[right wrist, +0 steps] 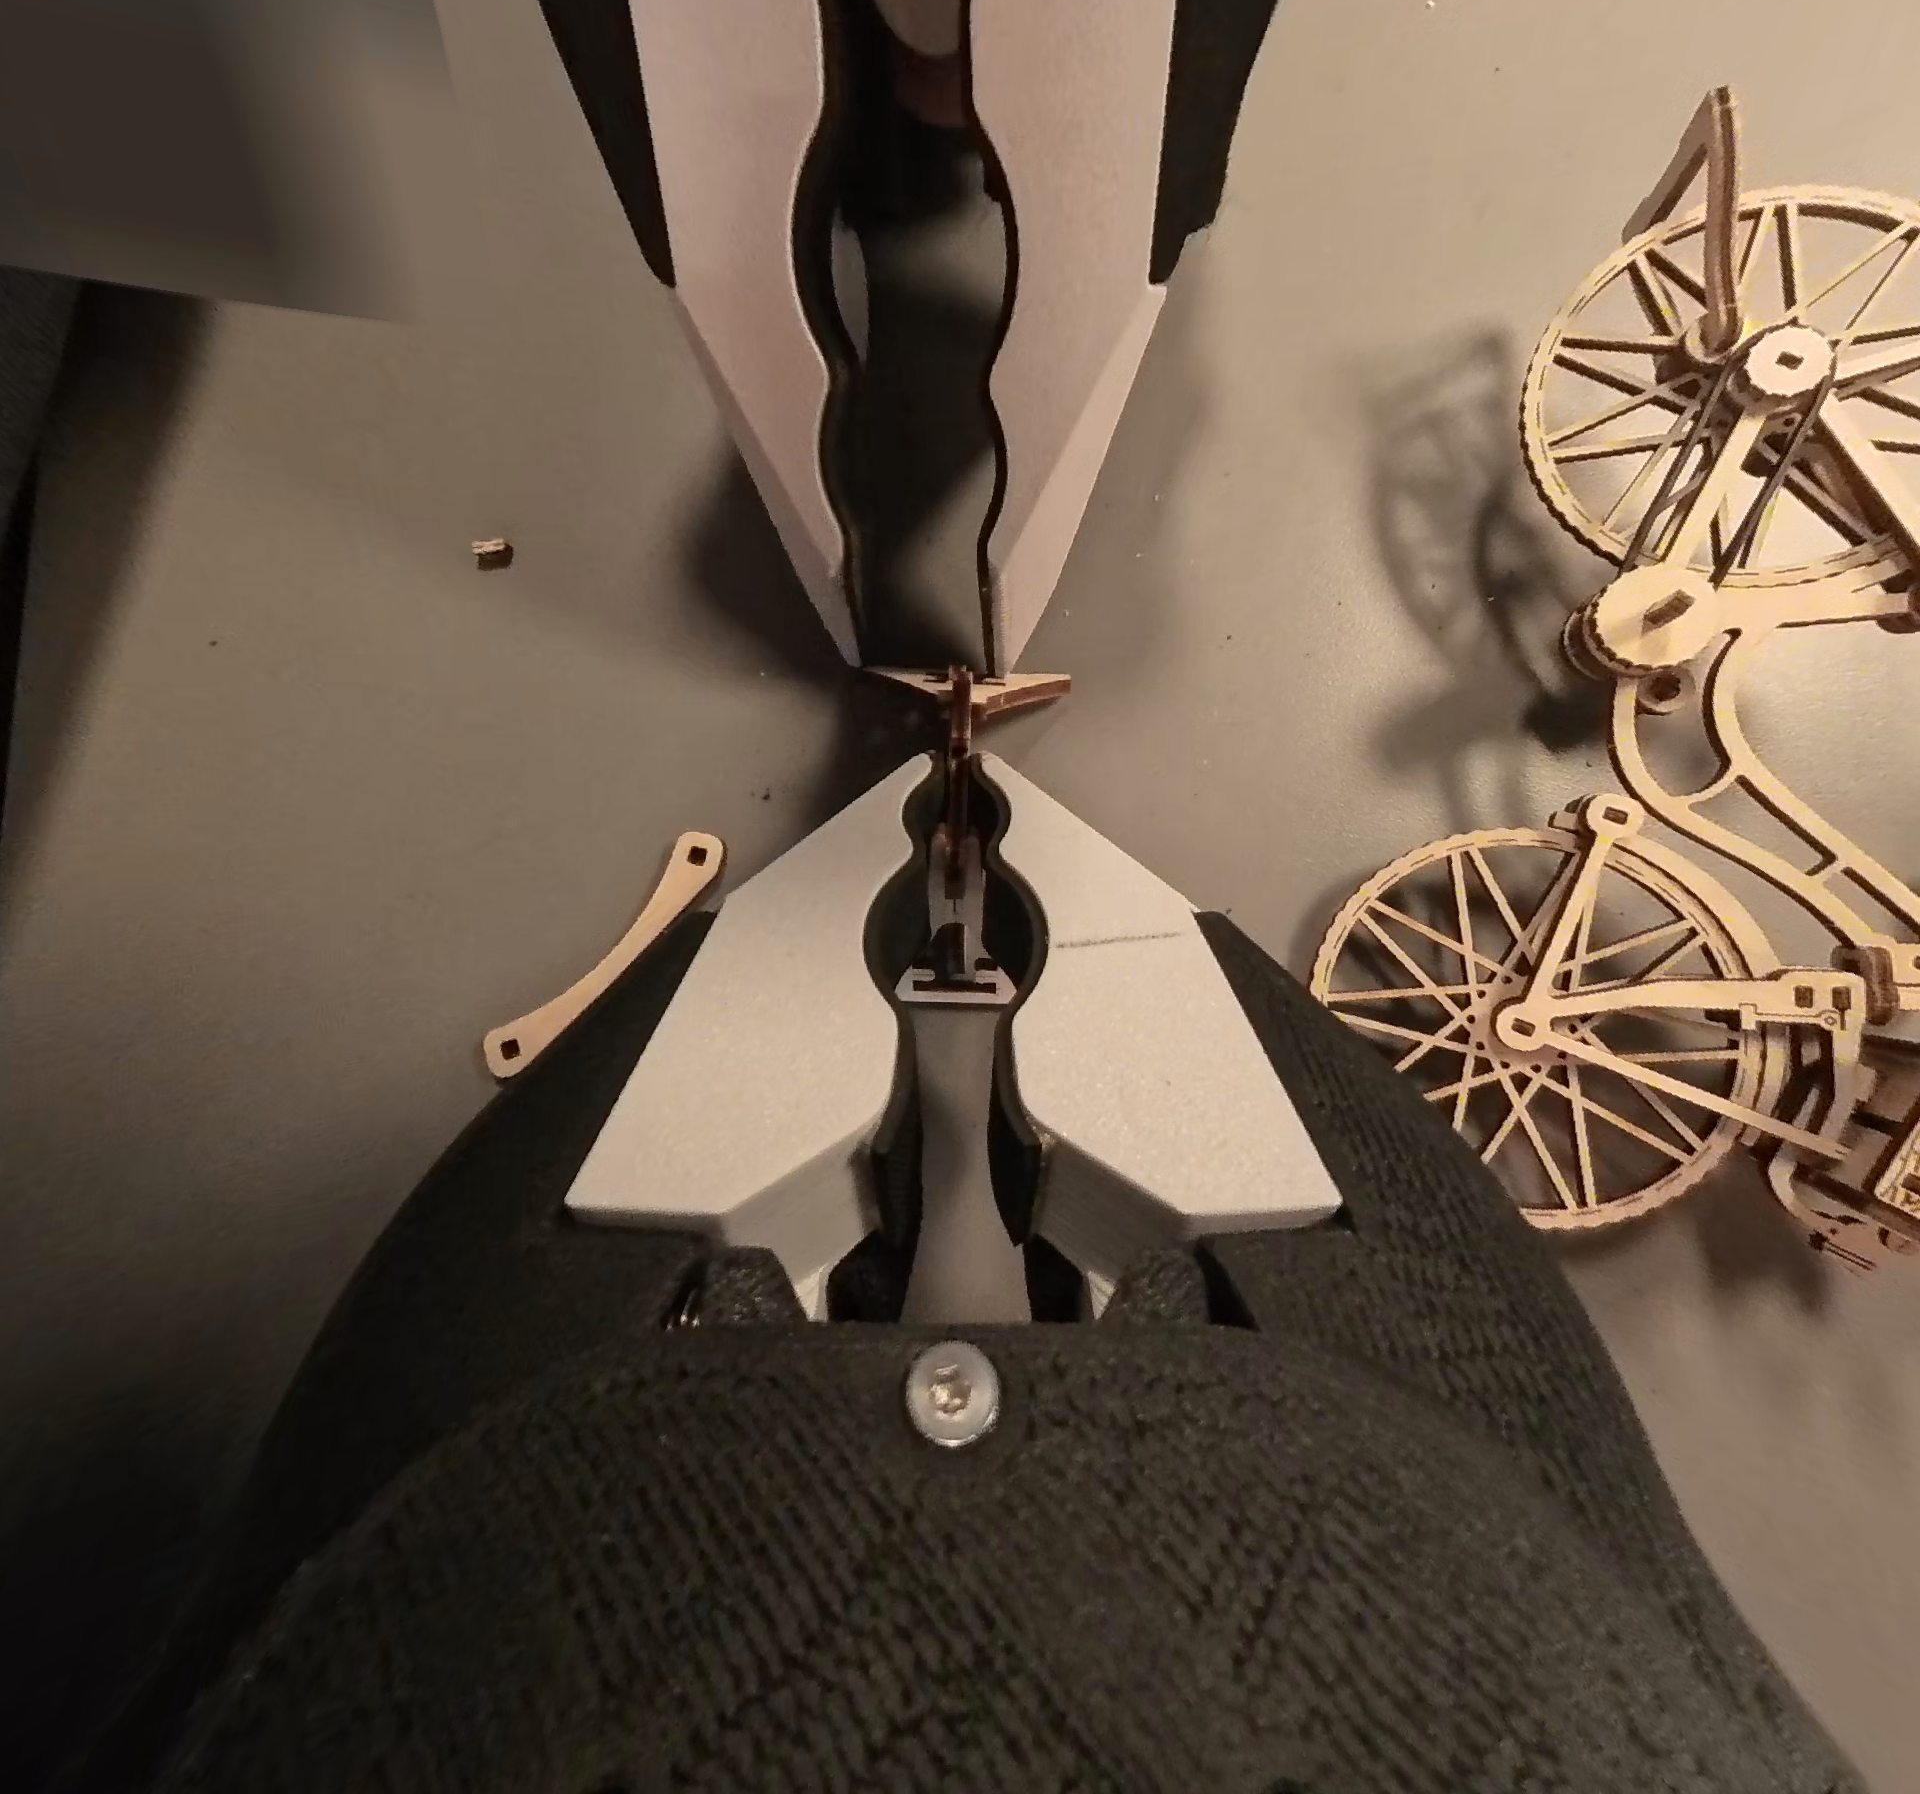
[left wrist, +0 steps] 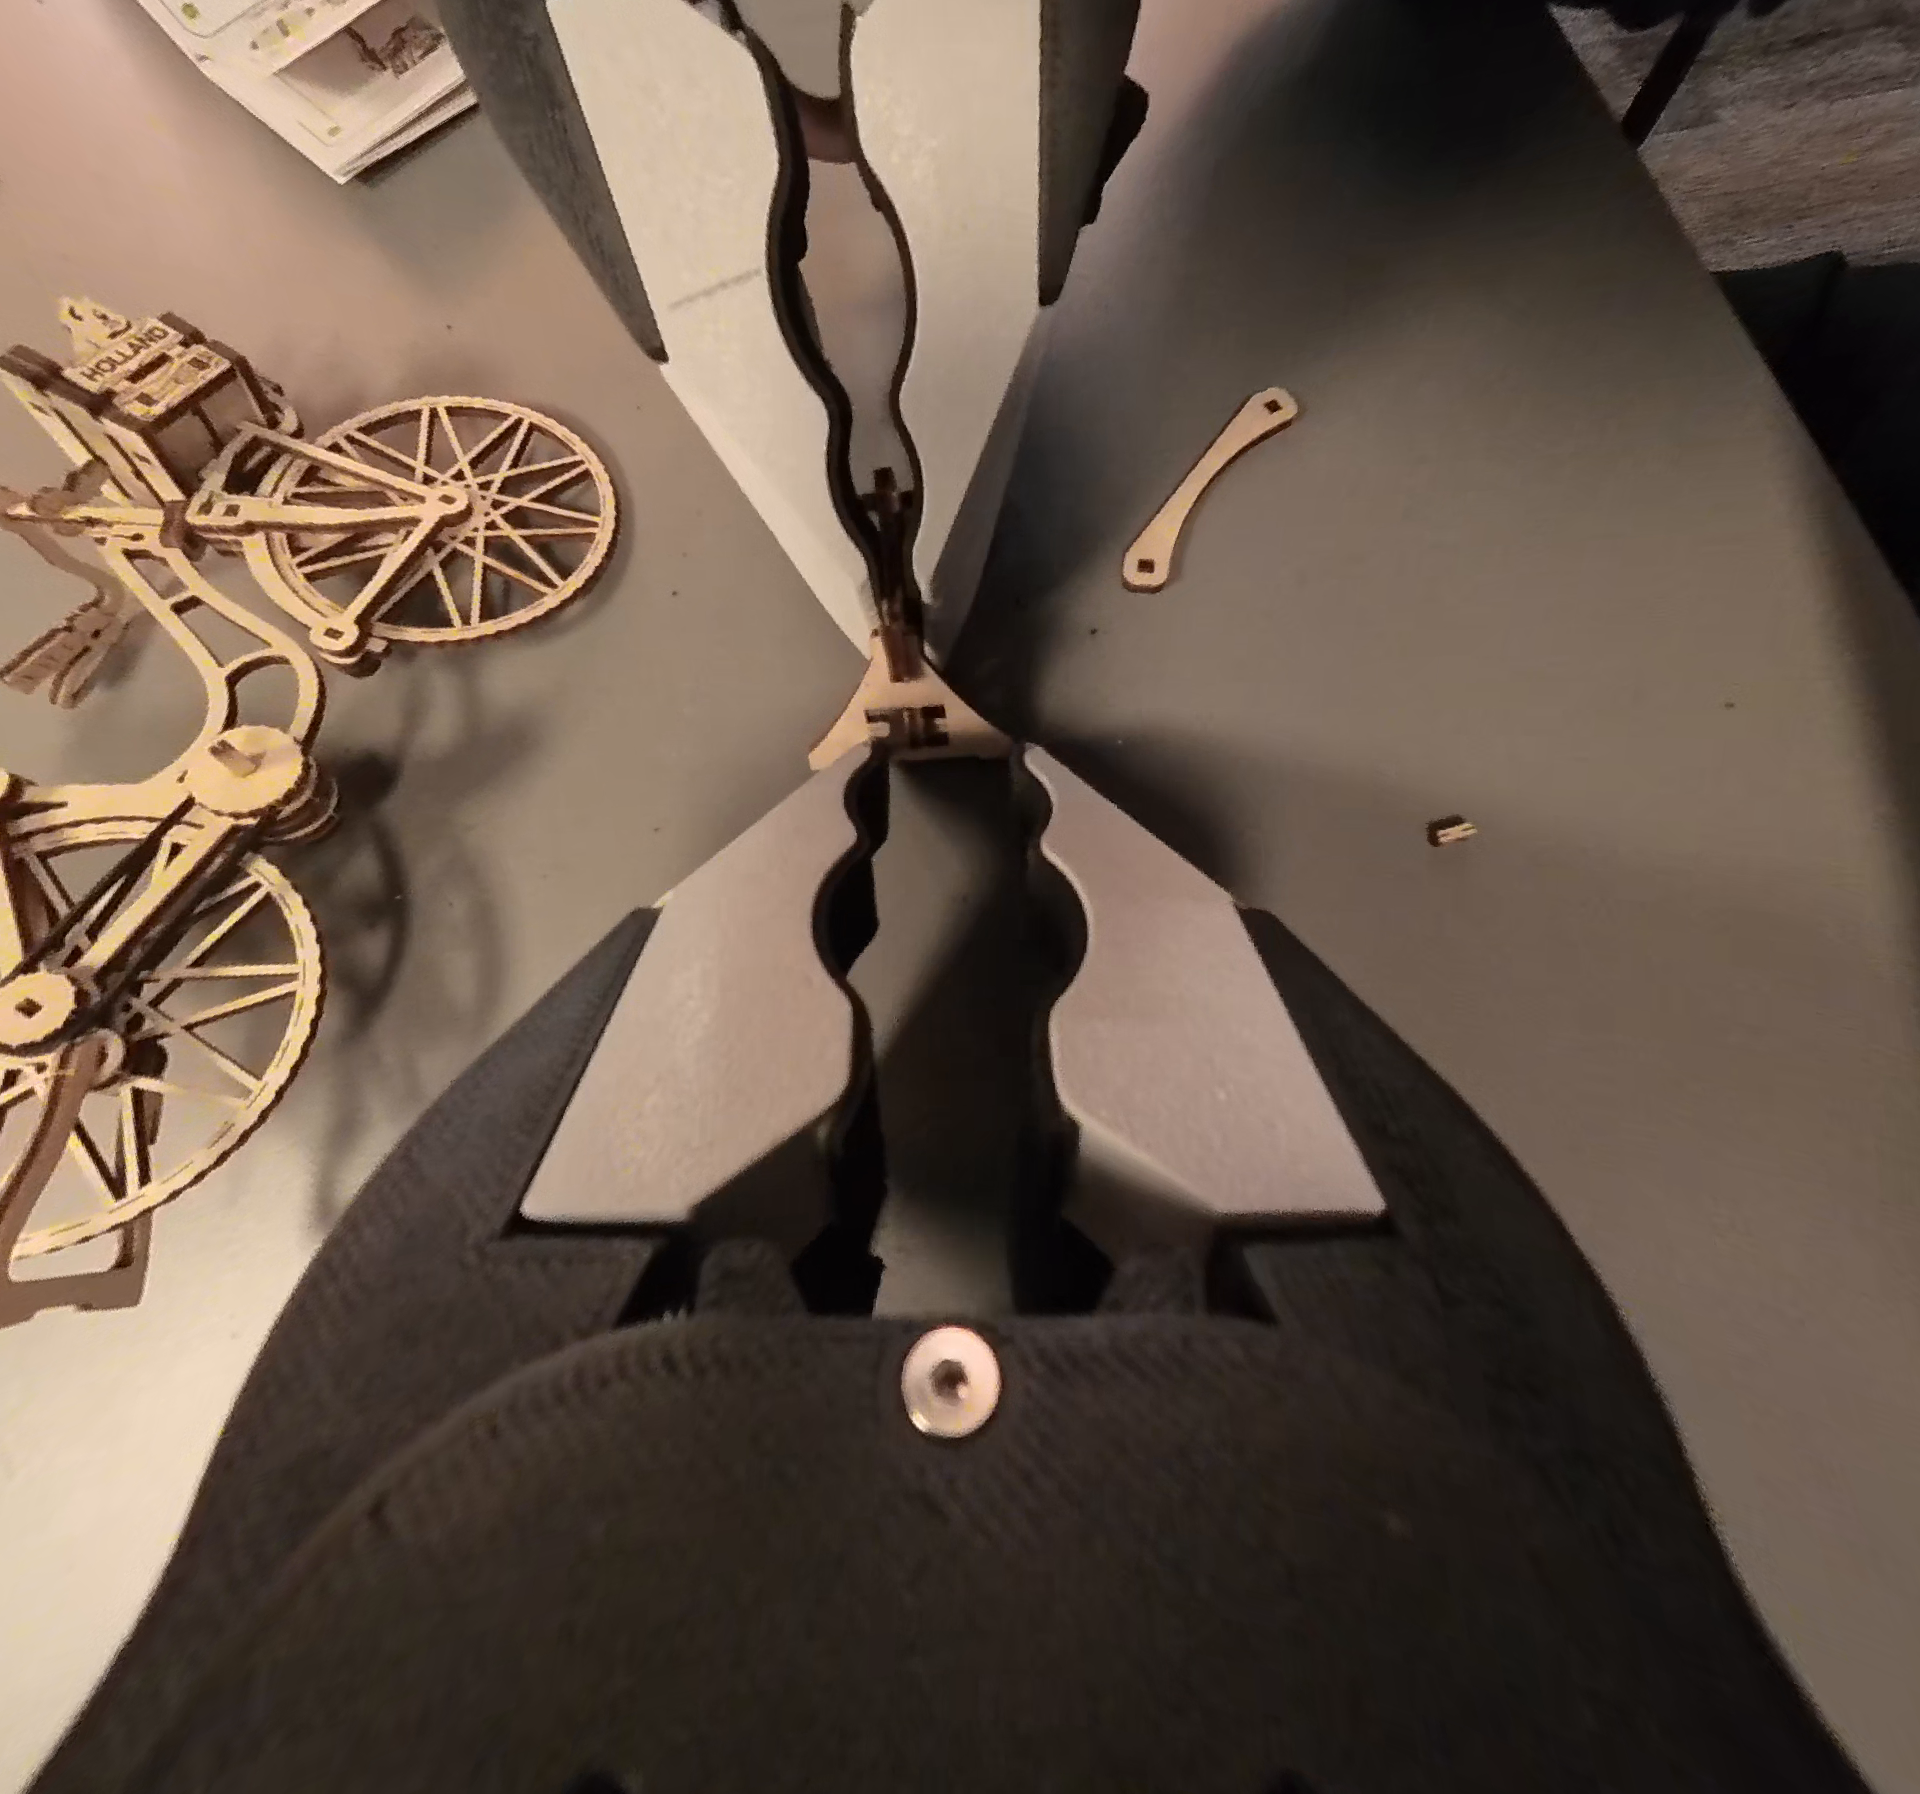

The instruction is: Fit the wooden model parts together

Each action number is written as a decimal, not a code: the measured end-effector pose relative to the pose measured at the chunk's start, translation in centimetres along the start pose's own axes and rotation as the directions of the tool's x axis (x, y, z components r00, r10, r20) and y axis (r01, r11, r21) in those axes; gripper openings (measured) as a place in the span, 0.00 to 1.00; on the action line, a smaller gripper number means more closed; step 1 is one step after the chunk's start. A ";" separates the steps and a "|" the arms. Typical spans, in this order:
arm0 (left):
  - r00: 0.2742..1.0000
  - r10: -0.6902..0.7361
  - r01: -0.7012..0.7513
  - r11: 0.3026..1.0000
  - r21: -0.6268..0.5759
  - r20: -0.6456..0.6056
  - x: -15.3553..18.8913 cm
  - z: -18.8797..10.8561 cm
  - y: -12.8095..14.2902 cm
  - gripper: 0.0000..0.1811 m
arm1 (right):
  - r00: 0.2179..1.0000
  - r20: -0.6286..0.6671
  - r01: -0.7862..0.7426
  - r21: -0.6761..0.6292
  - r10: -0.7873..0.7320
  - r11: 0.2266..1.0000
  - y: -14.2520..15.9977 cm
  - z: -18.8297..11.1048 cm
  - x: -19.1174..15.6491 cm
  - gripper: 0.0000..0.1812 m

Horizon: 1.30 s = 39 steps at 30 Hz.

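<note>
My left gripper (left wrist: 951, 757) is shut on a small flat triangular wooden piece (left wrist: 844, 734), held by its edges above the grey table (left wrist: 1351, 653). My right gripper (left wrist: 902, 601) comes in from the opposite side, shut on a thin slotted wooden part (left wrist: 885, 518) held edge-on. The thin part's end meets the notch in the middle of the triangular piece. In the right wrist view the right gripper (right wrist: 961, 765) holds the thin part (right wrist: 951, 814), its tip against the triangular piece (right wrist: 1029, 686) in the left gripper (right wrist: 928, 669).
A part-built wooden bicycle model (left wrist: 260, 549) lies on the table, also in the right wrist view (right wrist: 1662, 809). A curved wooden strip (left wrist: 1210, 487) (right wrist: 608, 955) and a tiny wooden bit (left wrist: 1451, 830) (right wrist: 491, 552) lie loose. Instruction sheets (left wrist: 281, 9) lie at the far corner. The tips of both grippers are at nearly the same place.
</note>
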<state>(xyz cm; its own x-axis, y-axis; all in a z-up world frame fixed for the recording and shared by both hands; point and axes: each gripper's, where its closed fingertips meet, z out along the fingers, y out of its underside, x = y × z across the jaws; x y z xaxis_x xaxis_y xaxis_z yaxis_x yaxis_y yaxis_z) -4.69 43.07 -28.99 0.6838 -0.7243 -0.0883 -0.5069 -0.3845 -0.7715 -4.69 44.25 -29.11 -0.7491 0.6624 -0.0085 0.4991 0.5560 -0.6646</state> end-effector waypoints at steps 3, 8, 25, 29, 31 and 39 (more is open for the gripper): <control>1.000 -0.004 0.004 1.000 0.001 0.024 -0.3 0.0 0.0 0.13 | 1.000 0.000 -0.005 0.001 0.005 1.000 0.0 0.0 0.0 0.00; 0.999 -0.007 0.007 1.000 0.001 0.046 -0.6 0.0 0.0 0.13 | 1.000 0.003 -0.013 0.004 0.013 1.000 0.0 0.0 0.0 0.00; 0.999 0.010 -0.008 0.999 0.049 -0.050 0.7 -0.6 -0.5 0.13 | 1.000 0.006 -0.026 0.021 0.026 0.999 0.0 0.0 0.0 0.00; 0.999 -0.014 0.015 0.999 0.029 -0.042 0.4 -0.4 -0.3 0.15 | 1.000 -0.001 -0.023 0.020 0.023 1.000 0.0 0.0 0.0 0.00; 1.000 -0.012 0.013 1.000 0.011 -0.021 0.2 -0.2 -0.1 0.15 | 1.000 -0.002 -0.024 0.019 0.024 1.000 0.0 0.0 0.0 0.00; 1.000 0.010 -0.010 1.000 0.001 0.009 0.0 -0.1 0.0 0.08 | 1.000 -0.003 -0.030 0.020 0.030 0.999 -0.1 0.1 0.0 0.00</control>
<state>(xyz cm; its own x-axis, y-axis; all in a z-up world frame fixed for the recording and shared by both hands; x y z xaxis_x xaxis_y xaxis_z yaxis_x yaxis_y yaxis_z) -4.72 43.00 -28.94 0.6833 -0.7231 -0.1014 -0.5132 -0.3768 -0.7711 -4.78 44.19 -29.11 -0.7324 0.6803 -0.0266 0.5126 0.5253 -0.6792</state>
